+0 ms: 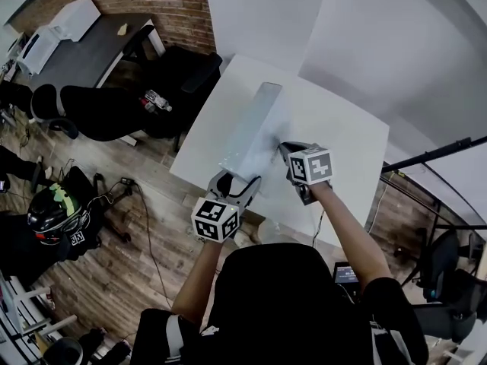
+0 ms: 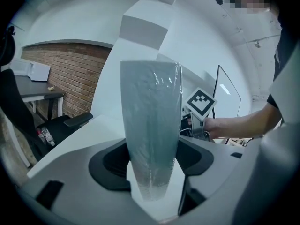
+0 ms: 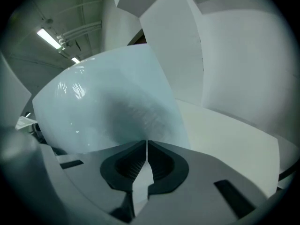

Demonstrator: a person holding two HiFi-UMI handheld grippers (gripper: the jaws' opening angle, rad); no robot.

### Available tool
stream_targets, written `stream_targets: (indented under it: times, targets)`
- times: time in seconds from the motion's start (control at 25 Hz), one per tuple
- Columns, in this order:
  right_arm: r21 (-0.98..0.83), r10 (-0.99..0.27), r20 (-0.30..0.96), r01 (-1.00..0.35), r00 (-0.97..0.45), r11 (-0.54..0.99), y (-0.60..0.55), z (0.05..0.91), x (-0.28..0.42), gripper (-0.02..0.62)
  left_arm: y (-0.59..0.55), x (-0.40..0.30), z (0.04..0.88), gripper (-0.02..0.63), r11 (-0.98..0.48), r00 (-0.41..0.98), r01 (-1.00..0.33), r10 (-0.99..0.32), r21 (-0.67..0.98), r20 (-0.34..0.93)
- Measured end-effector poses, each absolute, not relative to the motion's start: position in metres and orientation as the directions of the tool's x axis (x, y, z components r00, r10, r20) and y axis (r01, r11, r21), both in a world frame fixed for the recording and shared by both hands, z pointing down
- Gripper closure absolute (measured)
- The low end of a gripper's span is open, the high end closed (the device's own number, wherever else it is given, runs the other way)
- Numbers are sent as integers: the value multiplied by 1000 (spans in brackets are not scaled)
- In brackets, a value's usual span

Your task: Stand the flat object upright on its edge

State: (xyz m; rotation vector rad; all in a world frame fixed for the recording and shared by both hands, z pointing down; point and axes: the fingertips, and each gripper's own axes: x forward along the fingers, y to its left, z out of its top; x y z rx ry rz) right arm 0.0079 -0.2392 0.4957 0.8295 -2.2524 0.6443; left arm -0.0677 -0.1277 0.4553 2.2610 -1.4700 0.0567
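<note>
The flat object is a long, pale blue-grey translucent board (image 1: 253,128) that reaches away from me over the white table (image 1: 342,139). It is lifted at its near end and turned partly onto its long edge. My left gripper (image 1: 233,182) is shut on that near end, and in the left gripper view the board (image 2: 151,125) rises straight out from between the jaws. My right gripper (image 1: 284,150) is shut beside the board's right side. In the right gripper view the closed jaws (image 3: 146,145) sit just under the board's broad face (image 3: 103,107), with nothing seen between them.
The table's near-left edge (image 1: 199,179) drops to a wooden floor. Black office chairs (image 1: 179,78) and a dark desk (image 1: 84,48) stand to the left, with a helmet (image 1: 53,207) on the floor. White wall panels (image 1: 365,36) stand behind the table, and a black stand (image 1: 434,154) to the right.
</note>
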Motion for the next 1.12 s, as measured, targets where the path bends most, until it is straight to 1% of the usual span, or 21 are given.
stream_targets:
  times: [0.24,0.72,1.12]
  targets:
    - [-207,-412,685,-702,-601,681,-254,483,12,548,-142,-57,454,314,-356,434,-888,-857,291,277]
    - [-226,-419,678,-714,-604,663,-298,475,24,549,-186,-42,445,314,-388,430,-902,-849,190,307]
    - [-256,-435,658,-726,-614,638,-343,472,26,549,-229,-32,443,313,-416,452,-892,-836,179,310]
